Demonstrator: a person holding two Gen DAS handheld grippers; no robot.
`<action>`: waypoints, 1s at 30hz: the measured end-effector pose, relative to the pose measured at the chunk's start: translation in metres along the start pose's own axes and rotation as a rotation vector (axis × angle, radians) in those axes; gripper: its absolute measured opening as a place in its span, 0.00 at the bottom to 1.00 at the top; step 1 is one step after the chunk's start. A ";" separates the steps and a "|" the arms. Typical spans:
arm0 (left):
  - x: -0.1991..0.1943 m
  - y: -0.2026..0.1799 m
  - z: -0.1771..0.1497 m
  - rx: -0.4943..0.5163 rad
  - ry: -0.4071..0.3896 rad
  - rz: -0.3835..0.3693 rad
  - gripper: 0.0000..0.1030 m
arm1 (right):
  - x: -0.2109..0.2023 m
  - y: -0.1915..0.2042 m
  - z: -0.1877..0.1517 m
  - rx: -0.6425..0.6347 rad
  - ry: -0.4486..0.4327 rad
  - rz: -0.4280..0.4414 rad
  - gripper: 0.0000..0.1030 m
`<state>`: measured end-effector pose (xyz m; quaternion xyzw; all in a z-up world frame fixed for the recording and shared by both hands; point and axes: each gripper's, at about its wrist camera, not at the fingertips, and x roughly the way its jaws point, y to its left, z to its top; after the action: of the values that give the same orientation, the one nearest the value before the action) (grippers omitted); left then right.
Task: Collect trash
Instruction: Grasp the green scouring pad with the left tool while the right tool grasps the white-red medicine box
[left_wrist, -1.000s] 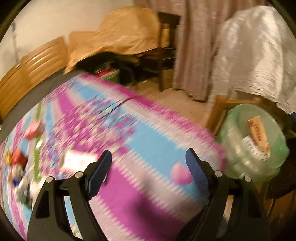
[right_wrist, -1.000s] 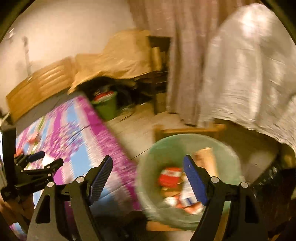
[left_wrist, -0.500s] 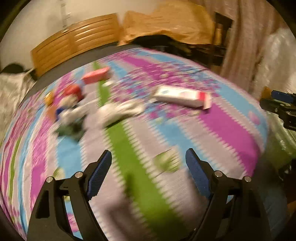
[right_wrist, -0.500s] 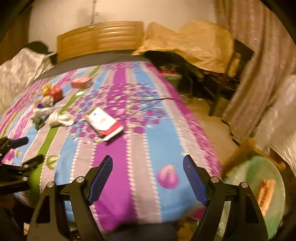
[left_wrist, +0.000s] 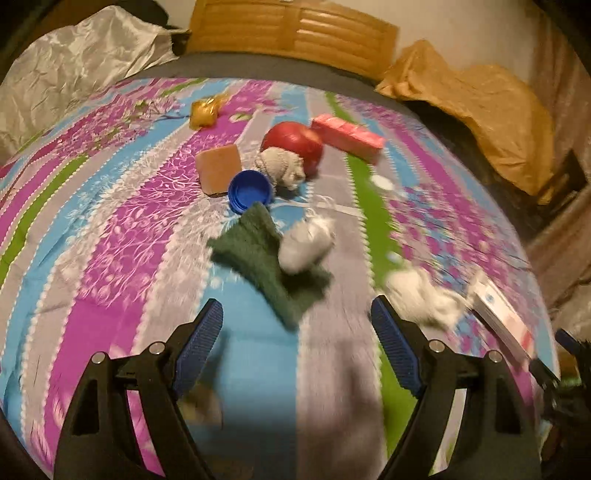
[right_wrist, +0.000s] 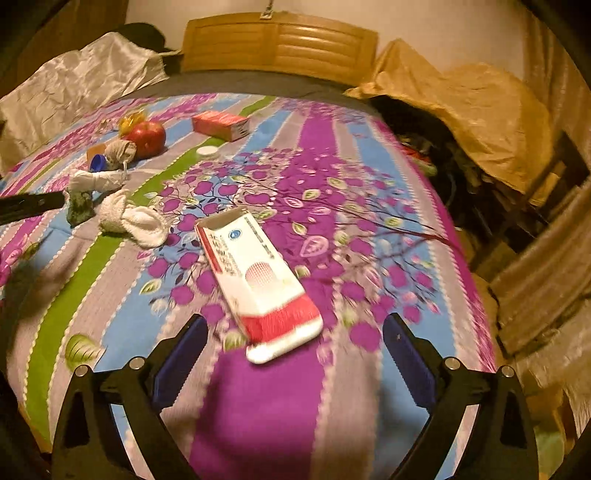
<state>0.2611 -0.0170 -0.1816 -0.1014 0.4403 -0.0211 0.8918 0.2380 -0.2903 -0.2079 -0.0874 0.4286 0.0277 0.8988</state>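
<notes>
Trash lies scattered on the striped flowered bedspread (left_wrist: 122, 236). Just beyond my left gripper (left_wrist: 295, 310), which is open and empty, lie a dark green scouring pad (left_wrist: 258, 254) and a crumpled white tissue (left_wrist: 306, 245). Farther back are a blue cap (left_wrist: 250, 190), a brown square (left_wrist: 218, 168), a red apple (left_wrist: 293, 142) and a pink box (left_wrist: 347, 136). My right gripper (right_wrist: 295, 325) hovers over the near end of a white and red carton (right_wrist: 258, 280). Its jaws are opening, and the pads do not touch the carton. Another white tissue (right_wrist: 133, 218) lies to the carton's left.
A wooden headboard (right_wrist: 280, 40) closes the far end of the bed. A silver cover (left_wrist: 74, 70) is heaped at the back left and a tan cover (right_wrist: 461, 99) at the right. The bed's right edge (right_wrist: 469, 266) drops to cluttered floor.
Both views have swung from the green bin beside the bed to the bedspread and dropped closer to it. The right jaws stand wider than before. The left jaws are unchanged.
</notes>
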 end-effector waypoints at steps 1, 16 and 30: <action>0.007 -0.004 0.004 0.010 -0.001 0.007 0.77 | 0.006 -0.001 0.003 0.001 0.008 0.025 0.93; 0.016 0.021 -0.014 0.001 0.036 -0.010 0.09 | 0.043 0.009 -0.001 0.007 0.076 0.097 0.52; -0.062 0.066 -0.059 0.054 0.021 -0.033 0.06 | -0.056 0.047 -0.050 0.233 -0.002 0.156 0.50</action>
<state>0.1733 0.0461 -0.1808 -0.0844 0.4474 -0.0488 0.8890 0.1580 -0.2519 -0.2016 0.0511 0.4333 0.0477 0.8985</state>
